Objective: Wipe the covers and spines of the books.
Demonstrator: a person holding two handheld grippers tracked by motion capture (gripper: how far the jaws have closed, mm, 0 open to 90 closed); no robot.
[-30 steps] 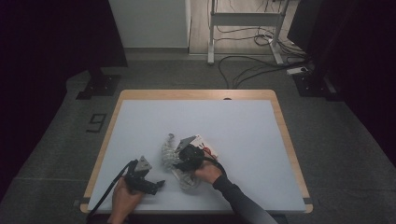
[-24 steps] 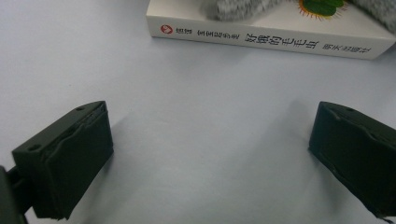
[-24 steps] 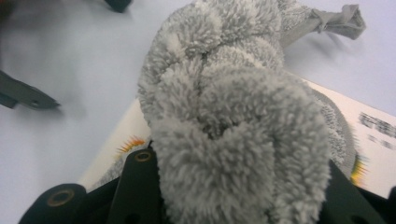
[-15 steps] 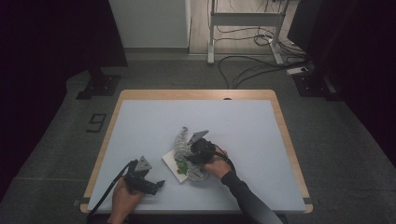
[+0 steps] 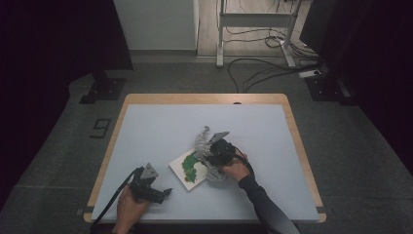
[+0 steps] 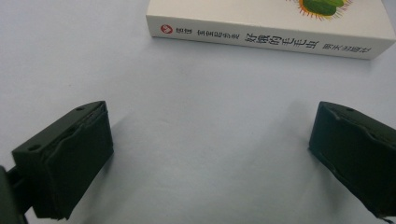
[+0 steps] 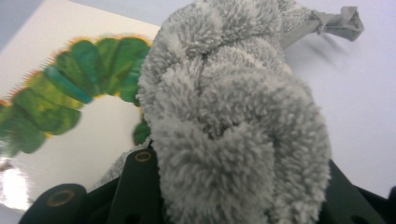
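Right gripper point(image 7: 233, 196) clamped on fluffy grey towel point(image 7: 233, 116), over glossy caterpillar picture book point(image 7: 70, 116); left gripper point(image 6: 210, 154) jaws spread wide, nothing held.

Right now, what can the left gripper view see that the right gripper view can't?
The left gripper view shows the book's spine with printed writing, and two open jaws with bare table between them. The right gripper view shows a fluffy grey cloth clamped between its jaws, and the green caterpillar on the cover. Both show the white book lying on the pale table.
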